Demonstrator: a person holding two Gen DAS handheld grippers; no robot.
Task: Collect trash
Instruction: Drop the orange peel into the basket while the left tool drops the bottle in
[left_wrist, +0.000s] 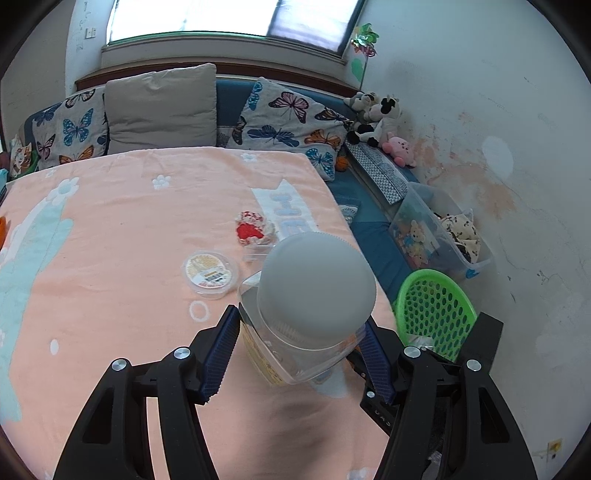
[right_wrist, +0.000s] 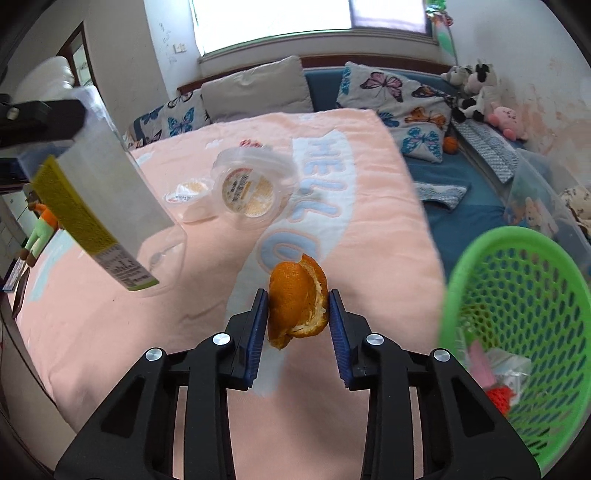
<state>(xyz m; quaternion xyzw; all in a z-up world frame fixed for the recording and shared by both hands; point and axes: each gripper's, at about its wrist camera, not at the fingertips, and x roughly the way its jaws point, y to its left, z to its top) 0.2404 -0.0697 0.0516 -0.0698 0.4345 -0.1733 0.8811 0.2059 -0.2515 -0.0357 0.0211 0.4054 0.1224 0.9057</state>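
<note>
Bed with blanket (right_wrist: 332, 240), basket at right

Two tubs (right_wrist: 247, 184) lie mid-blanket; pillows (right_wrist: 255, 88) behind; laundry basket (right_wrist: 517, 295) beside the blanket's right edge, scraps (right_wrist: 498, 373) inside.

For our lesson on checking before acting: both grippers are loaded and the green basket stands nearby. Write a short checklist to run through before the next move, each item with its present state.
1. Orange peel clamped between the right gripper pads: ok.
2. Clear jar with grey lid held in the left gripper: ok.
3. Green basket open at the top, with room left: ok.
4. Peel already above the basket: not ok, it hangs over the pink blanket.
5. Bed free of trash: not ok, round plastic tubs remain.
6. Grip firm enough for carrying: cannot tell.
</note>
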